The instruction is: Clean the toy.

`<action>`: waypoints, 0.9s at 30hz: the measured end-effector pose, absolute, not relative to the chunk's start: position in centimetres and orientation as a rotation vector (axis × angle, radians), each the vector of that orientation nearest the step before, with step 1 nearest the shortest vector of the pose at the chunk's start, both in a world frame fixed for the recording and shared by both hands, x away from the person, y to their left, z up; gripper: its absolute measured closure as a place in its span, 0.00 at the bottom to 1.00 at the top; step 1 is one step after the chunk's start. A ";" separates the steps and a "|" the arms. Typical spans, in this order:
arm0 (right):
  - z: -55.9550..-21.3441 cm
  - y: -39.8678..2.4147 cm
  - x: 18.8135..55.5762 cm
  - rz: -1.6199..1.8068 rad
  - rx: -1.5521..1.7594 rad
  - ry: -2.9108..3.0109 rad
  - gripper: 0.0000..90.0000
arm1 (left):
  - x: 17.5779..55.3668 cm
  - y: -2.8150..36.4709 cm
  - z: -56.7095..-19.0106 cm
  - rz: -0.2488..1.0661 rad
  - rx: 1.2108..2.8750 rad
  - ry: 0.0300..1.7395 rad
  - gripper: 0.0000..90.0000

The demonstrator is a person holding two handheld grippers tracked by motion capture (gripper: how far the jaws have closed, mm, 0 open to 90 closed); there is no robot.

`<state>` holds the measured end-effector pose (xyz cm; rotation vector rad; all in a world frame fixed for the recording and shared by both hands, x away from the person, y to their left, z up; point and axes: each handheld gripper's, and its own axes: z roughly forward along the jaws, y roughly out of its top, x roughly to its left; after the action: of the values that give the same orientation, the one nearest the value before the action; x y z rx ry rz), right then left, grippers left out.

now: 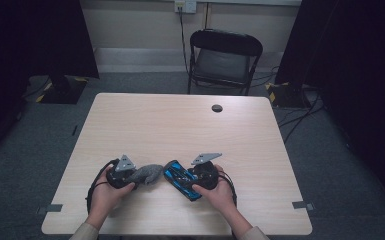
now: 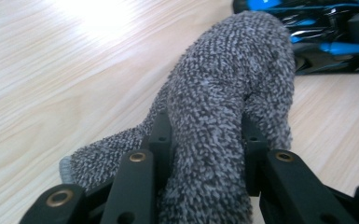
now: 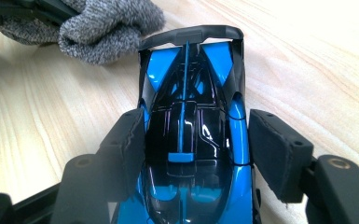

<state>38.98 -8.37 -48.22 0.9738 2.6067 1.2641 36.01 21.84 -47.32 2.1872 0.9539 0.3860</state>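
L gripper (image 2: 205, 140) pinches nubby grey cloth (image 2: 228, 84); R gripper (image 3: 196, 154) clamps glossy blue-black toy car (image 3: 191, 135).

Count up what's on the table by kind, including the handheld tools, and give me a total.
Grey knitted cloth: 1
Blue and black toy race car: 1
Handheld tools: 2, the left tool and the right tool
Total: 4
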 end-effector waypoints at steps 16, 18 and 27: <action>-48.3 -8.4 39.0 1.274 0.989 2.603 0.42 | 34.9 22.6 -46.8 0.363 2.174 0.840 0.36; -48.3 -8.4 39.0 1.273 0.990 2.602 0.42 | 34.7 22.7 -46.8 0.347 2.173 0.827 0.33; -48.3 -8.5 39.0 1.273 0.996 2.602 0.42 | 34.7 24.1 -47.4 0.350 2.204 0.818 0.26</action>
<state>38.96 -8.45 -48.28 0.9960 2.6025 1.2728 34.67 24.07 -47.44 2.2036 0.8176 0.3499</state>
